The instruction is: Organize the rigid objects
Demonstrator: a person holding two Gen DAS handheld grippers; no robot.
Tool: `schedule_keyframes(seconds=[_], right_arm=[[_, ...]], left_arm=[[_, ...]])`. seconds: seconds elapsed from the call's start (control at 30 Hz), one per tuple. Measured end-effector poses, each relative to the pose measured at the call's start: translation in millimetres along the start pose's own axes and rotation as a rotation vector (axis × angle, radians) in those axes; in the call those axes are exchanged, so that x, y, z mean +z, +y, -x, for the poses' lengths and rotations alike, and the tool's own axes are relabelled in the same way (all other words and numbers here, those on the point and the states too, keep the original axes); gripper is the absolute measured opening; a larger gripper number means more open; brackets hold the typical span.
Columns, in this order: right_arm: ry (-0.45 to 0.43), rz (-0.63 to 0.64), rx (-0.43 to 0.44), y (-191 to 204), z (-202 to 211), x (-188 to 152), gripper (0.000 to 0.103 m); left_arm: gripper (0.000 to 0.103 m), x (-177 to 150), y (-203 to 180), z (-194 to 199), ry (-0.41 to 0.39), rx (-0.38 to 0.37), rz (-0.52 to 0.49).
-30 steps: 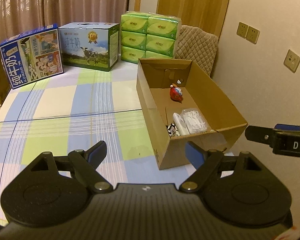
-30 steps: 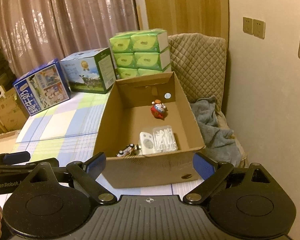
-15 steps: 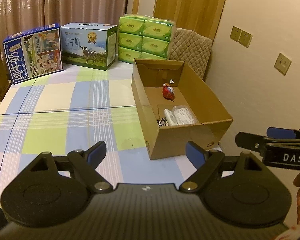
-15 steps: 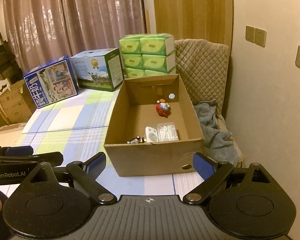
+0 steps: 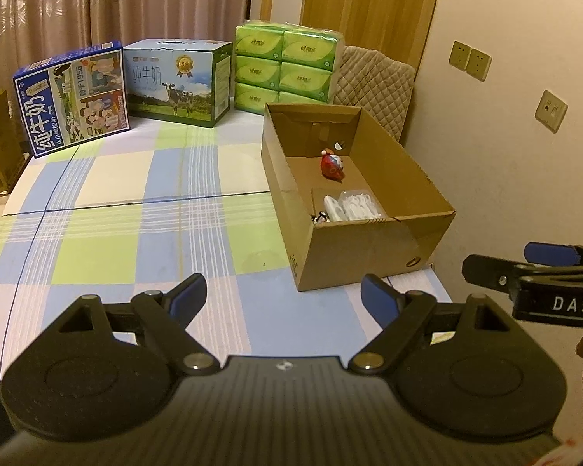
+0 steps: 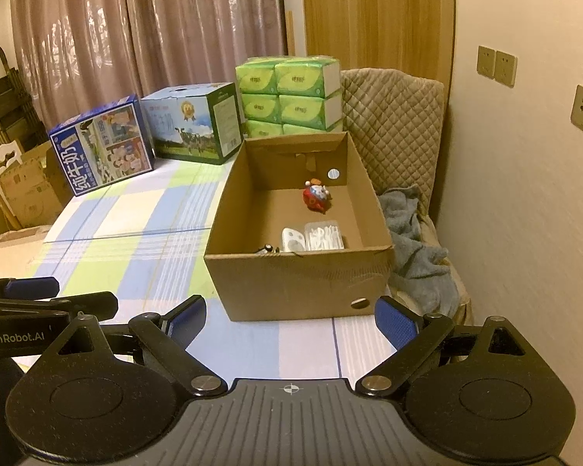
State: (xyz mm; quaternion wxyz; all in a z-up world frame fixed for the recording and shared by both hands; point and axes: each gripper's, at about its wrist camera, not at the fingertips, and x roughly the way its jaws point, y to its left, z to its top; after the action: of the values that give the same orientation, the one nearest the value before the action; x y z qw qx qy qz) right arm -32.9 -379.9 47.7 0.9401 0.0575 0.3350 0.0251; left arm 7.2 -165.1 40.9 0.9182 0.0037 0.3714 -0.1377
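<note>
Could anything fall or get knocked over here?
Maybe. The cardboard box sits right at the edge of the checked cloth, beside the grey blanket, so a bump from the open right gripper might push it off. The red toy lies loose inside and could roll into the clear plastic case. The left gripper is open too and holds nothing.

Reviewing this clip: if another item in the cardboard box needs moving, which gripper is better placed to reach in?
Right, probably. The right gripper faces the cardboard box squarely; the left gripper sits off its corner. Both are open, empty.
</note>
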Motion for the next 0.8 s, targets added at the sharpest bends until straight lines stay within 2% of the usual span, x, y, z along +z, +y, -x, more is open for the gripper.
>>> schedule_keyframes(seconds=[0.8], right_arm=[[0.008, 0.004, 0.003, 2.0, -4.6, -4.6, 0.091]], left_arm=[[0.084, -2.5, -0.5, -0.6, 0.000, 0.001, -0.001]])
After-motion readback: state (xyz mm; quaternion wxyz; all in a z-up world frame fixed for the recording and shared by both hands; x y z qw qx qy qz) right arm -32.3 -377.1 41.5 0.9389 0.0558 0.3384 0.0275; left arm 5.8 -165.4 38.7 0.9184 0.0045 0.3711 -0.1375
